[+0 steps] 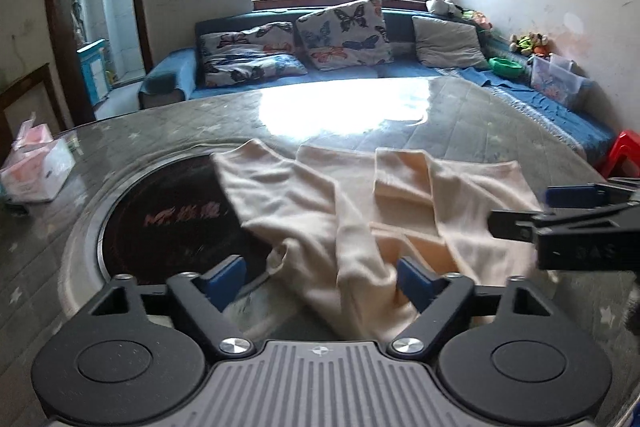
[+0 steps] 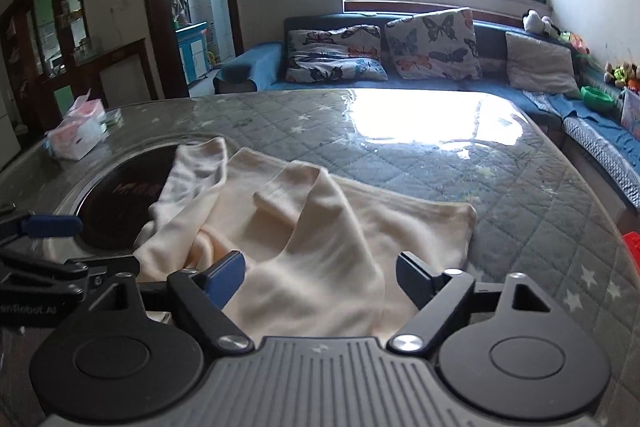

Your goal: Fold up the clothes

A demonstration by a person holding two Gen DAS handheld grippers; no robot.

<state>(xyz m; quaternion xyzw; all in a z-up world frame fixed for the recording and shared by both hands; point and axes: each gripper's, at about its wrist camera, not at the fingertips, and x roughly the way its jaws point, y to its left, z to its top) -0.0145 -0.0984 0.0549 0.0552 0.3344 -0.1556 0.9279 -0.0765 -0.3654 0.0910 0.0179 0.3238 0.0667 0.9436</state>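
A: the cream garment (image 1: 340, 211) is lying rumpled on the bench (image 1: 460, 115), partly over the dark round inset (image 1: 168, 223). Its near edge is hidden behind both rigs, and the left view is a bit blurry there

B: yep. left gripper (image 1: 322, 277) jaws are spread wide, cloth bunched between them but not pinched. right gripper (image 2: 320, 277) is spread too, over the cloth. Only the right view shows the cabinet (image 2: 44, 39); tissue box (image 2: 78, 131) shows in both
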